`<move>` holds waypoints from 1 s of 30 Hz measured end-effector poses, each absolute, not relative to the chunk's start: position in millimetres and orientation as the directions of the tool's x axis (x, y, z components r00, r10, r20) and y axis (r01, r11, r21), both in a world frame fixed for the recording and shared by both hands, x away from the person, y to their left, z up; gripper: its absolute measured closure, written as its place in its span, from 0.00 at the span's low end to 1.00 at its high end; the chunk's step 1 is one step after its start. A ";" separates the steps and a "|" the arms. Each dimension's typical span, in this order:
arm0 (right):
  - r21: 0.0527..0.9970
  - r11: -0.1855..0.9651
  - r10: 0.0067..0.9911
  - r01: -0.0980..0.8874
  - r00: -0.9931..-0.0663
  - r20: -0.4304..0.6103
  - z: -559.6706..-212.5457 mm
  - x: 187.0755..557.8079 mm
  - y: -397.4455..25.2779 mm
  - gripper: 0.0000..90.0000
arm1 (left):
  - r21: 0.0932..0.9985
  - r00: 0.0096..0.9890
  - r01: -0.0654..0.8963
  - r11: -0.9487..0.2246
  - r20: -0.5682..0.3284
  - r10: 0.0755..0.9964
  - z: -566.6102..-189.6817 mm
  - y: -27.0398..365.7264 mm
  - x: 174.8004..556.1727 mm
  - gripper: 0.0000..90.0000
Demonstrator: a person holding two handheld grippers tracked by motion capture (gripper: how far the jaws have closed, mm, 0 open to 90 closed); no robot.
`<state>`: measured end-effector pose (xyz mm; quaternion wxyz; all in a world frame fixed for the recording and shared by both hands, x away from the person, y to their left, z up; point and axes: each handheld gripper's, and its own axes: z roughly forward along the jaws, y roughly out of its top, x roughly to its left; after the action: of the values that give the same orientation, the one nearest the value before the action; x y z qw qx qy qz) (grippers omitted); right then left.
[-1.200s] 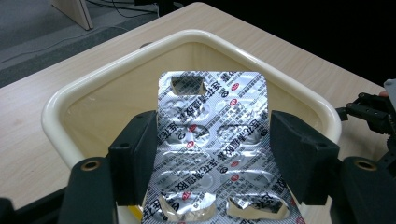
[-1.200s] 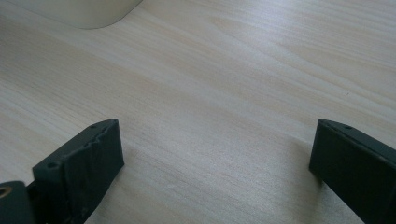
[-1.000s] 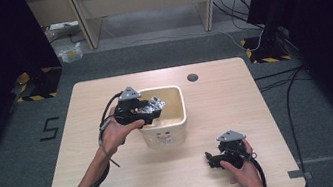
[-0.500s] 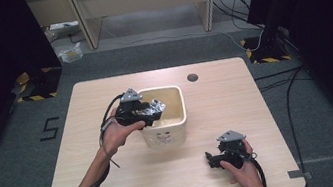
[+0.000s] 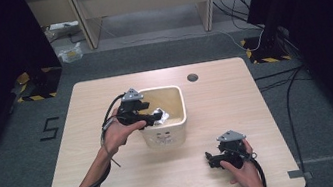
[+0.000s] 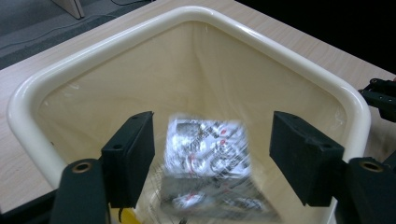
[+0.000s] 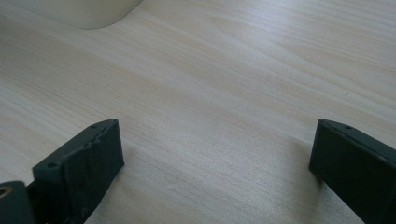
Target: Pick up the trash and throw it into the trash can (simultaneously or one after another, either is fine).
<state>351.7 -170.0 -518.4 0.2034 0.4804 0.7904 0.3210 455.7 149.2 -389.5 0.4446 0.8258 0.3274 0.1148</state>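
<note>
A cream plastic bin point(image 5: 182, 103) stands mid-table. My left gripper point(image 5: 151, 116) hangs over its left rim, pointing down into it, jaws wide apart. A silver foil packet point(image 6: 208, 145) with red and black print lies blurred between the jaws, touching neither, inside the bin point(image 6: 280, 51). From above, the packet point(image 5: 161, 115) glints just past the gripper's tips. My right gripper point(image 5: 211, 159) rests low on the table near the front right, open, with bare wood between its jaws point(image 7: 215, 158). A corner of the bin point(image 7: 84, 11) shows at the top left there.
The light wood table point(image 5: 103, 93) has a small round dark hole point(image 5: 193, 77) behind the bin. The right gripper point(image 6: 380, 93) peeks past the bin's rim. Grey carpet and desk legs lie beyond the table's far edge.
Both hands have stayed nearly still. The silver packet is now motion-blurred between the open left jaws, inside the bin.
</note>
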 end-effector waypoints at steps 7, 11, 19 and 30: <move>0.703 0.332 0.890 0.629 -0.455 -0.013 -518.4 351.6 -170.0 0.03 | 0.819 0.758 0.431 -0.380 -0.100 0.644 -384.4 153.6 452.5 0.30; 0.703 0.332 0.890 0.629 -0.455 -0.013 -518.4 351.6 -170.0 0.03 | 0.823 0.757 0.425 -0.376 -0.095 0.646 -381.4 157.8 450.0 0.29; 0.703 0.334 0.890 0.628 -0.456 -0.014 -518.4 351.7 -170.1 0.03 | 0.832 0.749 0.423 -0.358 -0.099 0.655 -376.1 168.1 444.2 0.26; 0.704 0.333 0.890 0.628 -0.456 -0.015 -518.5 351.7 -170.1 0.03 | 0.846 0.736 0.423 -0.324 -0.113 0.667 -368.7 186.6 434.4 0.18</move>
<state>351.7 -170.1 -518.5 0.2041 0.4798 0.7906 0.3211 434.4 186.6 -368.7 0.4718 0.8035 0.3393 0.1291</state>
